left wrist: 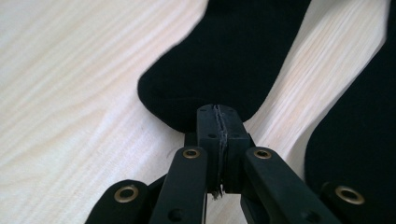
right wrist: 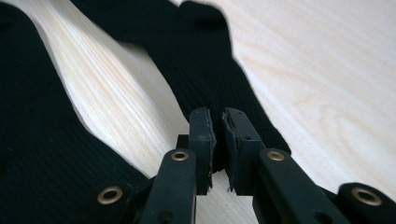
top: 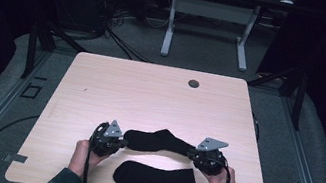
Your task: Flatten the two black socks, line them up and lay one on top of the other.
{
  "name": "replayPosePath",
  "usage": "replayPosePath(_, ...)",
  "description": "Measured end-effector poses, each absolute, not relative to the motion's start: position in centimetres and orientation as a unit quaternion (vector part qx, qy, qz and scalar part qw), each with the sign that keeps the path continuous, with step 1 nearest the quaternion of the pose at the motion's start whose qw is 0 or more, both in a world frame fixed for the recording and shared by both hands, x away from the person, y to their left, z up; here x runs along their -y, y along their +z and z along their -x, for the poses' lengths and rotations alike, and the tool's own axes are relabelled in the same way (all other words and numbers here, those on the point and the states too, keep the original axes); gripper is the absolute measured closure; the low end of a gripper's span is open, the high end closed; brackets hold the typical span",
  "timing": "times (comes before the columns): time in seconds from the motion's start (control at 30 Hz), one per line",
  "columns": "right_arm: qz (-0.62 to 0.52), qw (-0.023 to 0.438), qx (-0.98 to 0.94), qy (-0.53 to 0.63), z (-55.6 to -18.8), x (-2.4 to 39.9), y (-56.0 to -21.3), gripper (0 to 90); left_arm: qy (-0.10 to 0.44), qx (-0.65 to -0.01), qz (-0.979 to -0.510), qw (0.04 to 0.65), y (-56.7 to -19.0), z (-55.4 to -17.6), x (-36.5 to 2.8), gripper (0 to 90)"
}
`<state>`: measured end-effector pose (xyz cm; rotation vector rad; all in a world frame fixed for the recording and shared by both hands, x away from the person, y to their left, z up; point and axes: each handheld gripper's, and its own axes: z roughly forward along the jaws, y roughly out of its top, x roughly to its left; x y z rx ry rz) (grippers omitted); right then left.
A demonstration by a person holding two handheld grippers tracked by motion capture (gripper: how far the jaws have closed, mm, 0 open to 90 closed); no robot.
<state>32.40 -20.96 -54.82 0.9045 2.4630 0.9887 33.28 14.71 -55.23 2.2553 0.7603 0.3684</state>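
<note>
Two black socks lie on the pale wooden table (top: 151, 89). The far sock (top: 162, 141) stretches between my two grippers. My left gripper (top: 122, 139) is shut on its rounded end (left wrist: 229, 56), with the jaws pressed together over the cloth's edge (left wrist: 218, 114). At the other end (right wrist: 205, 70) my right gripper (top: 191, 152) is shut too, and a fold of black cloth sits in the narrow slit between its pads (right wrist: 218, 119). The near sock (top: 156, 178) lies flat and free by the table's front edge; it also shows beside each gripper (left wrist: 355, 140) (right wrist: 37, 121).
A round cable hole (top: 194, 83) sits near the table's far edge. Behind the table stands another desk frame (top: 211, 8) with cables on the floor. Dark curtains and metal rails flank both sides. A person's hands hold the grippers at the front edge.
</note>
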Motion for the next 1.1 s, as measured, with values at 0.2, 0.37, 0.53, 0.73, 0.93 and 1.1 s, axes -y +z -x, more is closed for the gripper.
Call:
replayPosePath(0.2, -0.314, 0.182, -0.86, 0.358, -31.7, 21.5, -53.2, 82.3, 0.149, -0.294, -0.863, 0.382, -53.5, -32.7, -15.1, 89.6)
replayPosePath(0.37, -0.308, 0.177, -0.862, 0.362, -30.1, 21.7, -52.1, 82.5, 0.126, -0.298, -0.856, 0.403, -52.6, -31.0, -15.7, 89.7)
replayPosePath(0.53, -0.285, 0.142, -0.867, 0.382, -27.0, 22.1, -49.2, 82.9, 0.072, -0.327, -0.835, 0.436, -51.0, -29.7, -17.1, 89.6)
replayPosePath(0.73, -0.348, 0.103, -0.867, 0.343, -35.0, 21.3, -50.2, 69.3, 0.083, -0.415, -0.812, 0.401, -52.2, -36.1, -17.2, 78.8)
replayPosePath(0.93, -0.407, 0.107, -0.856, 0.301, -39.6, 20.7, -54.4, 51.8, 0.108, -0.467, -0.799, 0.363, -54.3, -38.7, -16.6, 40.2)
replayPosePath(1.1, -0.422, 0.122, -0.849, 0.294, -38.8, 20.2, -54.5, 46.5, 0.137, -0.467, -0.803, 0.344, -54.8, -39.7, -15.6, 28.4)
